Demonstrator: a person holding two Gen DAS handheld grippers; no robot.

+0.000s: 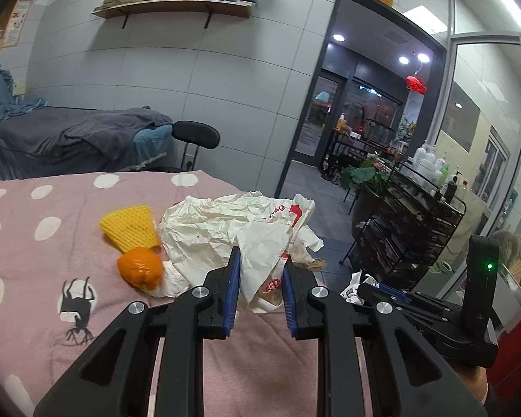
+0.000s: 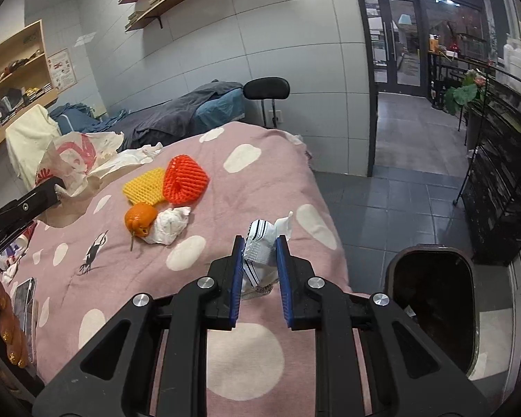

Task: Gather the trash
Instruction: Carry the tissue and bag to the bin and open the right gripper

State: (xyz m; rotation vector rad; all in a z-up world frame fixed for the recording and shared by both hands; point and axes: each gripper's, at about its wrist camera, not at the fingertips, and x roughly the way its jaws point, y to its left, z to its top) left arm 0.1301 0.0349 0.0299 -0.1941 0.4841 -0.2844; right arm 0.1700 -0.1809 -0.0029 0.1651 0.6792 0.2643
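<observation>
Both grippers loaded, nothing binned yet: left gripper (image 1: 261,279) jaws clenched on crumpled white paper bag (image 1: 225,229), right gripper (image 2: 259,266) on striped foil wrapper (image 2: 258,260) beside dark open bin (image 2: 434,309); orange peel (image 2: 140,220), foam nets remain farther off on the bed.

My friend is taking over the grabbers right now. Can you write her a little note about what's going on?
Left hand-held gripper: shut on the crumpled paper bag.
Right hand-held gripper: shut on a small wrapper.
Bin: open, on the floor right of the bed.
Left on the bed: yellow foam net, red foam net, orange peel, white tissue ball.
Next, probably: drop both held pieces in the bin.
</observation>
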